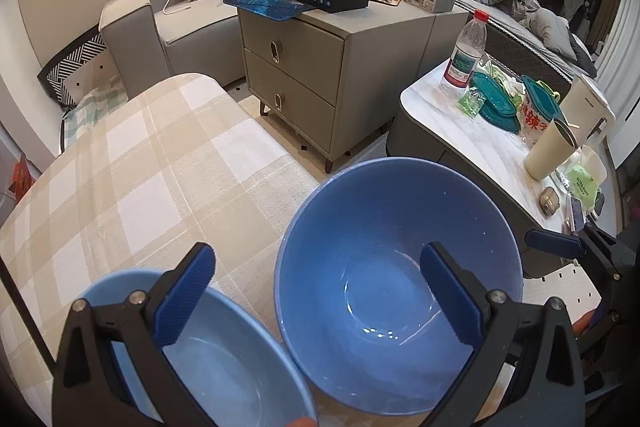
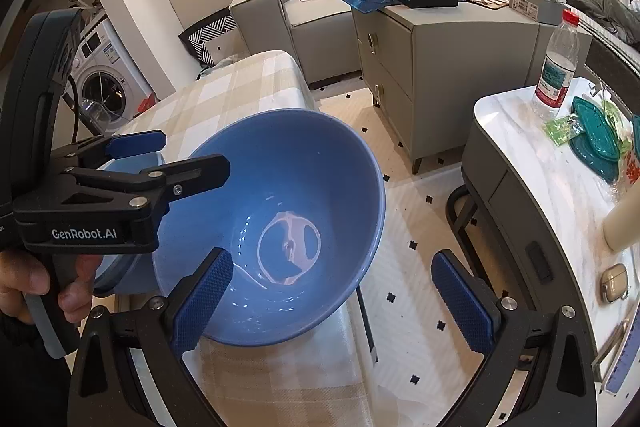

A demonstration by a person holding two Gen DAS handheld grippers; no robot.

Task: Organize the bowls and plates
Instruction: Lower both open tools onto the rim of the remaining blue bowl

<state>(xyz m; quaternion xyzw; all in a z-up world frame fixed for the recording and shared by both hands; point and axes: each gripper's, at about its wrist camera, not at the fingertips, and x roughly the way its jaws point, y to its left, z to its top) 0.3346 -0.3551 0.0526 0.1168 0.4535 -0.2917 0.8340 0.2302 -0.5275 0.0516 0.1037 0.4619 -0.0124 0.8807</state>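
Note:
A deep blue bowl (image 1: 396,267) (image 2: 280,219) stands on the plaid-clothed table (image 1: 160,167) near its right edge. A paler blue bowl (image 1: 224,359) (image 2: 120,277) sits touching it on the left. My left gripper (image 1: 318,291) (image 2: 192,155) is open and straddles the deep bowl's left rim: one finger over its inside, the other over the paler bowl. A hand holds that gripper. My right gripper (image 2: 330,301) is open by the deep bowl's near right side, its left finger in front of the bowl's wall, the other over the floor. One right finger (image 1: 554,241) shows in the left wrist view.
A grey two-drawer nightstand (image 1: 304,59) stands beyond the table. A white marble side table (image 1: 500,131) to the right carries a water bottle (image 1: 466,55), teal lids (image 1: 496,99) and a cream cup (image 1: 550,151). Patterned floor (image 2: 408,267) lies between the tables.

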